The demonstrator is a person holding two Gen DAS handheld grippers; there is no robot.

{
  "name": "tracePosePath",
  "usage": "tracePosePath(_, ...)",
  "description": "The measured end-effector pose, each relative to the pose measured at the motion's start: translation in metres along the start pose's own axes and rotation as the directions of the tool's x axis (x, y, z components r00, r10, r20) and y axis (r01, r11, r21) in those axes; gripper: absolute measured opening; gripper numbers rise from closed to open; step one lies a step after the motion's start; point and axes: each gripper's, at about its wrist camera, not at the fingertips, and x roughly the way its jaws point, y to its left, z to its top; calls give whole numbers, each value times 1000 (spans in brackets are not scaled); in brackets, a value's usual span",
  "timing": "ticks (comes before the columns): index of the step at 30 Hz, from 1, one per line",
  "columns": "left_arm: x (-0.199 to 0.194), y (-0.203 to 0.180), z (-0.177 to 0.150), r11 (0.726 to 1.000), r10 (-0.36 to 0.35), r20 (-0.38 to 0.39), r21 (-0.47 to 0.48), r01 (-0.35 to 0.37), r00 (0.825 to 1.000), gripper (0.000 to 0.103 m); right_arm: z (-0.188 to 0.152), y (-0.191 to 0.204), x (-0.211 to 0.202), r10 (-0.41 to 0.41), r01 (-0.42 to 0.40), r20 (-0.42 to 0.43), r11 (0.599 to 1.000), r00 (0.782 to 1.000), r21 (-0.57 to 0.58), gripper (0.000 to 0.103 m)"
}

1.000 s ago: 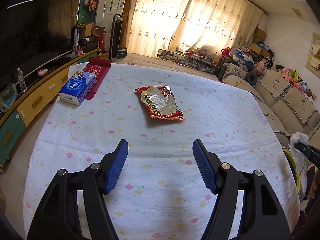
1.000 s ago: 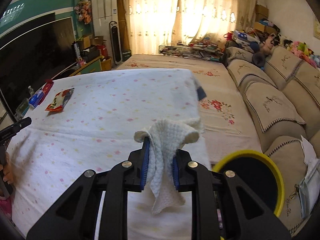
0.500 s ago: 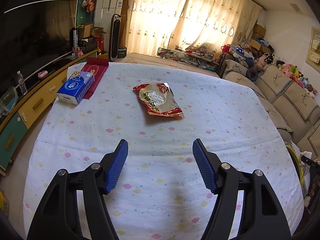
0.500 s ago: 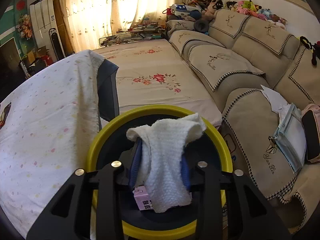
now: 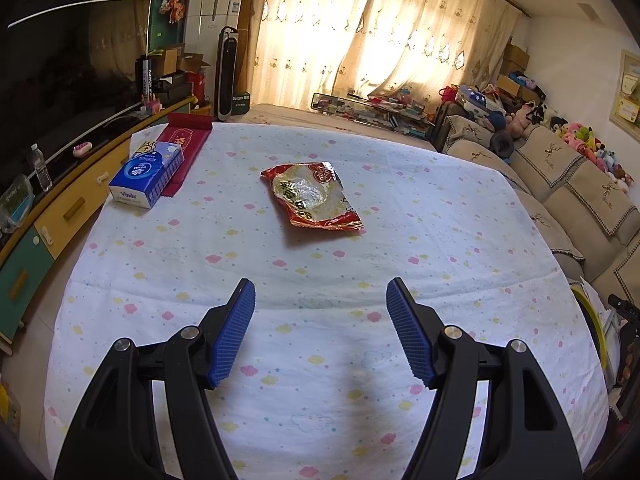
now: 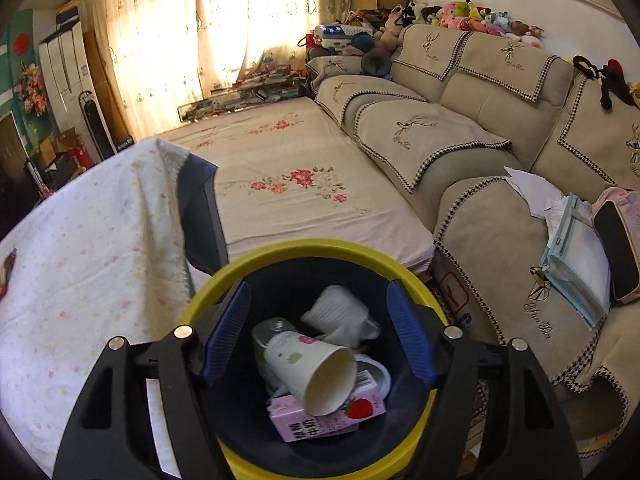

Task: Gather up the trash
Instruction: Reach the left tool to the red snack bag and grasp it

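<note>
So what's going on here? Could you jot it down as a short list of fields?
Bin: yellow-rimmed bin beside the table
In bin: white tissue, paper cup, pink carton
Right gripper: above bin, fingers opening, nothing between them
Left gripper: open, empty
Left on table: red snack wrapper, blue tissue box

Left wrist view angled down over table, right above bin, sharing sofa.

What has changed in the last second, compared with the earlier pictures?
The right gripper swung from the table to above the yellow bin; its fingers are opening, and the white tissue now lies inside. The left gripper stayed open and empty; the snack wrapper lies unmoved.
</note>
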Motion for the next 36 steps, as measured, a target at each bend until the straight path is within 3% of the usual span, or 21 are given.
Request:
tracePosePath(4,0,-2,0,1000,7,0,8,-7,1000,70,-6,27,-22,106,-104,50,994,993,-36,72)
tracePosePath(8,2,-5,1,999,35,2,18,-35,999,72,-13,67,-35,246,-240,92,968,965,-71,73)
tracePosePath(13,13,-9,7,998,54,-53,-7,-54,997,78,-22,125,-37,333,-313,106,934,937,-172,73)
tracePosePath(18,38,-25,26,998,66,-122,23,-64,990,85,-31,155,-42,348,-310,111,913,931,-266,76)
tracePosePath(22,66,-36,51,994,107,-144,43,-102,984,85,-30,149,-43,352,-316,133,920,927,-232,80)
tracePosePath(28,117,-23,81,978,206,-214,0,-211,955,85,-26,147,-32,344,-321,90,926,935,-200,80)
tracePosePath(36,155,-13,101,957,280,-254,-4,-290,926,85,-25,147,-25,345,-330,55,925,937,-187,80)
